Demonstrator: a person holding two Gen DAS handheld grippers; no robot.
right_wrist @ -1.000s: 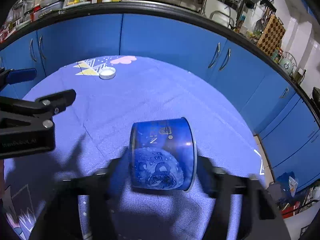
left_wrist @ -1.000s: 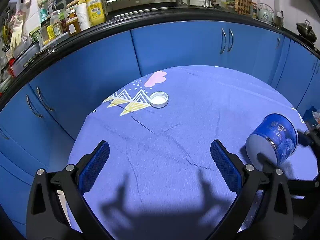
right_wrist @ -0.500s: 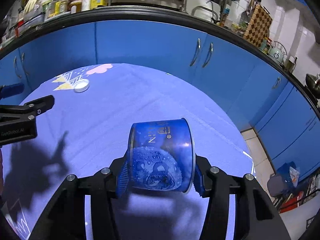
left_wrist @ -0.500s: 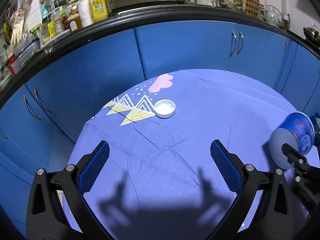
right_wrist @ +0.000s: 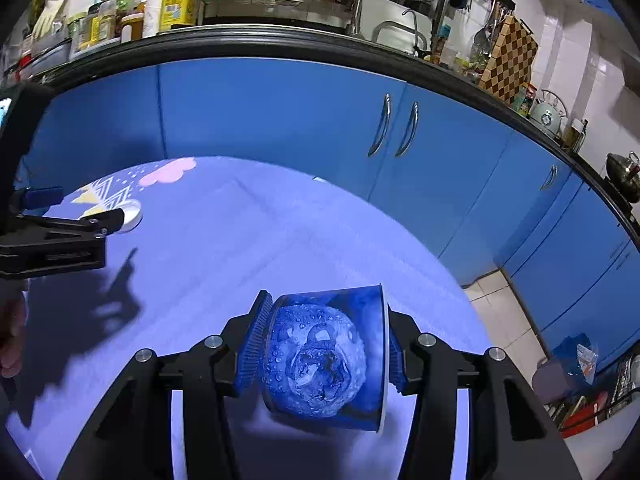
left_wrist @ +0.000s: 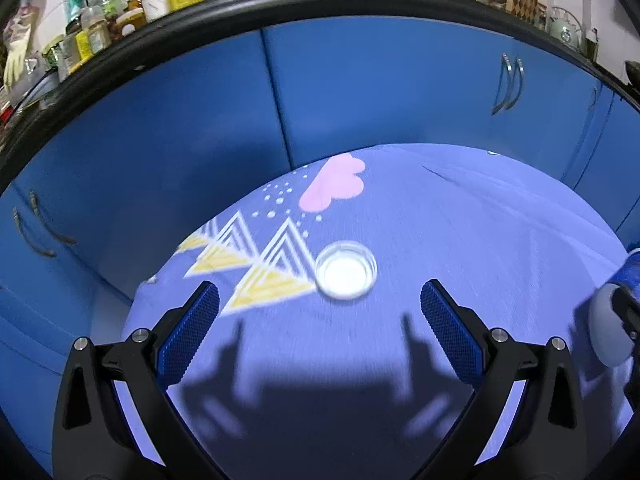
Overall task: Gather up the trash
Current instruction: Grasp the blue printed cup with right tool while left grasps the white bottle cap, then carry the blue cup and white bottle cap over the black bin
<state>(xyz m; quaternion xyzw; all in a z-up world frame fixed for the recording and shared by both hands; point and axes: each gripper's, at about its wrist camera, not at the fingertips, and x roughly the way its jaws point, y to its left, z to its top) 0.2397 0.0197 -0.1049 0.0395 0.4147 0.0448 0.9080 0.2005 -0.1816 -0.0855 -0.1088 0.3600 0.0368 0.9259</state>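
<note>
A white round lid (left_wrist: 346, 275) lies on the blue patterned tablecloth (left_wrist: 460, 232), beside its yellow triangle print. My left gripper (left_wrist: 320, 332) hangs open just short of the lid, nothing between its blue pads. In the right wrist view the lid (right_wrist: 132, 212) peeks out behind the left gripper's finger (right_wrist: 60, 224). My right gripper (right_wrist: 320, 348) is shut on a blue paper cup (right_wrist: 324, 356), held tilted on its side above the cloth. The cup's edge (left_wrist: 608, 328) shows at the far right of the left wrist view.
Blue cabinet doors (right_wrist: 280, 120) curve behind the table under a black counter crowded with bottles and jars (right_wrist: 152, 4). Past the table's right edge is tiled floor (right_wrist: 504, 312) with bags and clutter (right_wrist: 580, 364). A hand (right_wrist: 10, 344) shows at the left edge.
My left gripper moved toward the white lid, which now looks larger and nearer the pads. The right gripper carried the blue cup rightward, toward the table's right side.
</note>
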